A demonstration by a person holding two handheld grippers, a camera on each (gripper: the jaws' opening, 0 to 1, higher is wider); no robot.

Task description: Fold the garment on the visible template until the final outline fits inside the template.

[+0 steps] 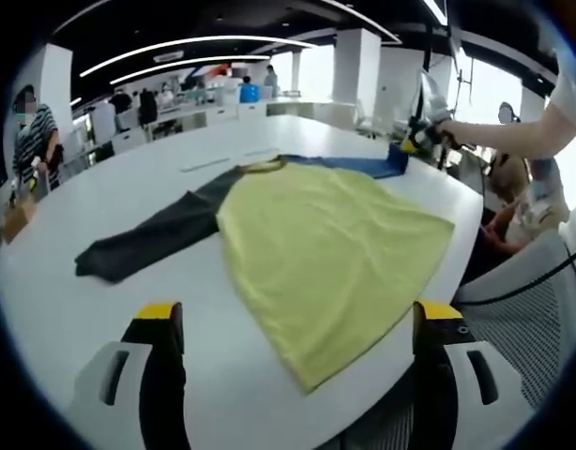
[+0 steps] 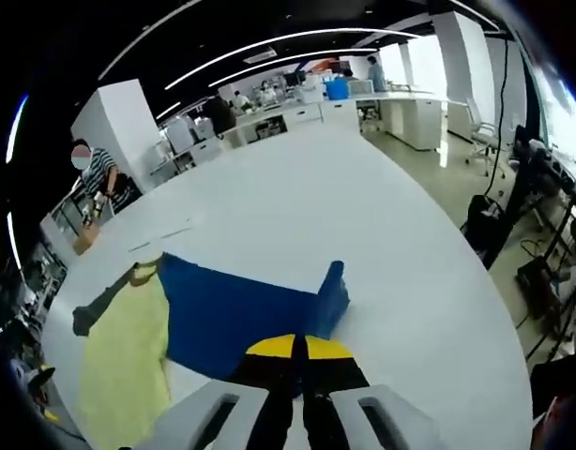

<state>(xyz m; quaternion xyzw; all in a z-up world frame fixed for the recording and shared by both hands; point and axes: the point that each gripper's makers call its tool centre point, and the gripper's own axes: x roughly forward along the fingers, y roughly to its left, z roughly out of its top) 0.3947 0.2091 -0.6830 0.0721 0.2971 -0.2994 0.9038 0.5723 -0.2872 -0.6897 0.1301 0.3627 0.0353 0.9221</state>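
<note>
A long-sleeved shirt lies flat on the white table (image 1: 119,187). Its body is yellow (image 1: 325,244), one sleeve is dark grey (image 1: 152,239) and stretches left, and the other is blue (image 1: 363,166). My left gripper (image 1: 299,314) stands open over the near table edge, its jaws wide apart on either side of the yellow hem, touching nothing. In the right gripper view the blue sleeve (image 2: 236,314) runs from the yellow body (image 2: 124,361) to my right gripper (image 2: 298,343), which is shut on the sleeve's end; the cuff (image 2: 331,292) is bent upward there. In the left gripper view the right gripper (image 1: 421,141) holds the sleeve at the table's far right.
A person's arm (image 1: 513,136) reaches in from the right. A mesh chair (image 1: 532,309) stands beside the table's right edge. A person in a striped top (image 1: 35,131) stands at the far left, others by desks (image 1: 222,103) behind. Faint lines (image 2: 161,234) mark the table beyond the collar.
</note>
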